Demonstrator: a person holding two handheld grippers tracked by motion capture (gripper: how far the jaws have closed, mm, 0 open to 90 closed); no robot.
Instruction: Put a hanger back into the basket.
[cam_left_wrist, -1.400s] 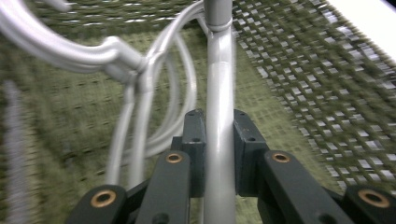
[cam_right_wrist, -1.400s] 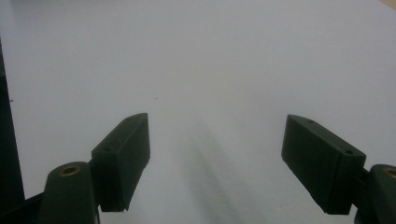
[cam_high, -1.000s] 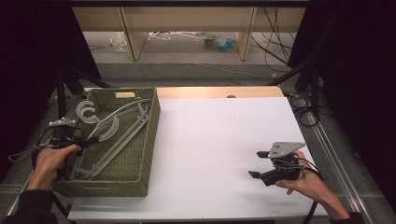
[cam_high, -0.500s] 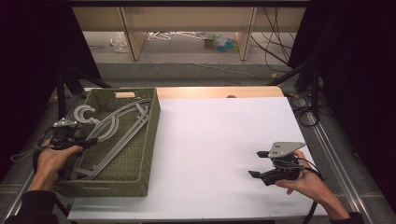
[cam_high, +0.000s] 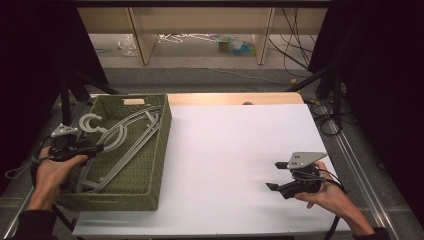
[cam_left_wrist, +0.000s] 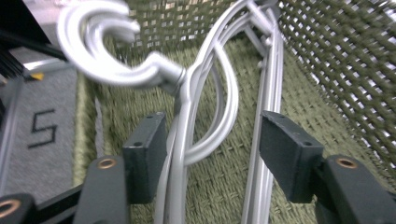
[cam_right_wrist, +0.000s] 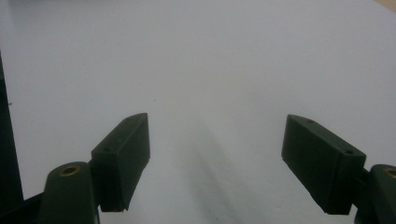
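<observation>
Several grey plastic hangers (cam_high: 131, 134) lie in a green woven basket (cam_high: 161, 150) at the table's left. My left gripper (cam_high: 98, 147) reaches over the basket's left rim near the hooks (cam_high: 91, 122). In the left gripper view its jaws (cam_left_wrist: 215, 154) have just been opening. They now stand apart around the hangers' necks (cam_left_wrist: 187, 98), with the right pad clear of them. My right gripper (cam_high: 274, 176) hovers low over the white table (cam_high: 235, 145) at the front right. Its jaws (cam_right_wrist: 217, 158) are open with nothing between them.
The basket's woven wall (cam_left_wrist: 327, 60) rises close on the right of the left gripper view. A grey floor strip and dark stands (cam_high: 65, 100) flank the basket's left. Cables (cam_high: 325, 120) run along the table's right edge.
The hanger hooks sit slightly lower in the basket than a second ago, and the left hand has shifted a little. The right hand has kept still.
</observation>
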